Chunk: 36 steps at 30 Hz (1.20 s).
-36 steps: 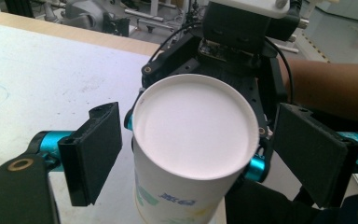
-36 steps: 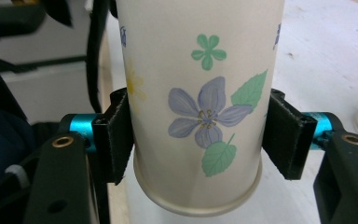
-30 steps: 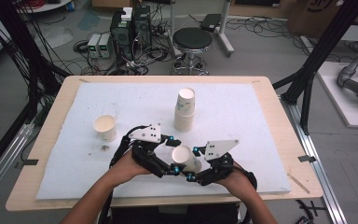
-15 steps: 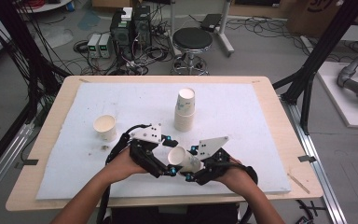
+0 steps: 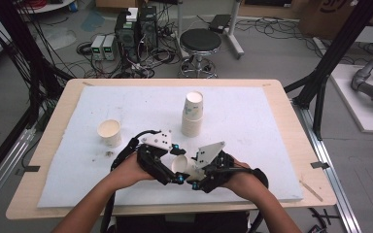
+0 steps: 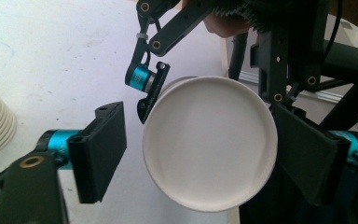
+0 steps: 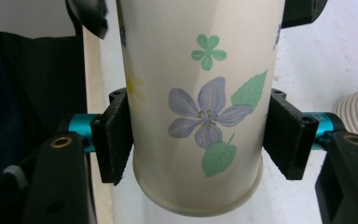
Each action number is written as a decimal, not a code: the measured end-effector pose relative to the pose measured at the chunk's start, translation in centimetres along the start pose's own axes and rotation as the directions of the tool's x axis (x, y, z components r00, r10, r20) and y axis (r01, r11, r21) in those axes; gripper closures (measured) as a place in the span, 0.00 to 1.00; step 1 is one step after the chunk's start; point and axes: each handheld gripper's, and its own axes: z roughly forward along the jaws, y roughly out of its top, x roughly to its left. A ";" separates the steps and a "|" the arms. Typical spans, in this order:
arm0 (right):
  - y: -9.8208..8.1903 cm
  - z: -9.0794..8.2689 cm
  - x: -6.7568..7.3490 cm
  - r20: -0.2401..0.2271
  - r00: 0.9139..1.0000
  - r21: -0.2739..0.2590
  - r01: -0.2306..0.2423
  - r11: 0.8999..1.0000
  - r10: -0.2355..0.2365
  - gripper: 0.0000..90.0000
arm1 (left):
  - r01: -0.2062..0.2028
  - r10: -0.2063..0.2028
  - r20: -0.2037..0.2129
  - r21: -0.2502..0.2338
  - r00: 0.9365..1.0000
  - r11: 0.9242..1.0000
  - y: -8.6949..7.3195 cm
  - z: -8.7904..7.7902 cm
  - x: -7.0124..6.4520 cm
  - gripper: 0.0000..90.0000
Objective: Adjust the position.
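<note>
White pad [image 5: 272,145] — cup stack [image 5: 192,114] beyond held cup [image 5: 180,165], lone cup [image 5: 110,132] leftward.

Even, bright overhead light; soft short shadows on the white mat [image 5: 272,145]; both gripper views slightly soft up close.
</note>
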 end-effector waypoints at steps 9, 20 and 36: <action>0.0 0.3 0.2 -0.024 1.000 0.049 0.021 0.999 -0.020 0.36 | -0.038 0.037 0.039 0.049 0.999 0.998 -0.2 0.4 0.0 0.38; -2.1 -1.6 -0.6 -0.032 0.991 -0.153 -0.134 0.979 0.131 0.23 | -0.009 0.009 0.012 0.001 1.000 1.000 -1.7 0.2 0.4 0.40; -4.8 -2.8 0.1 0.036 0.977 -0.378 -0.182 0.908 0.210 0.22 | 0.031 -0.040 -0.042 -0.184 0.998 0.982 -3.8 -0.6 0.8 0.40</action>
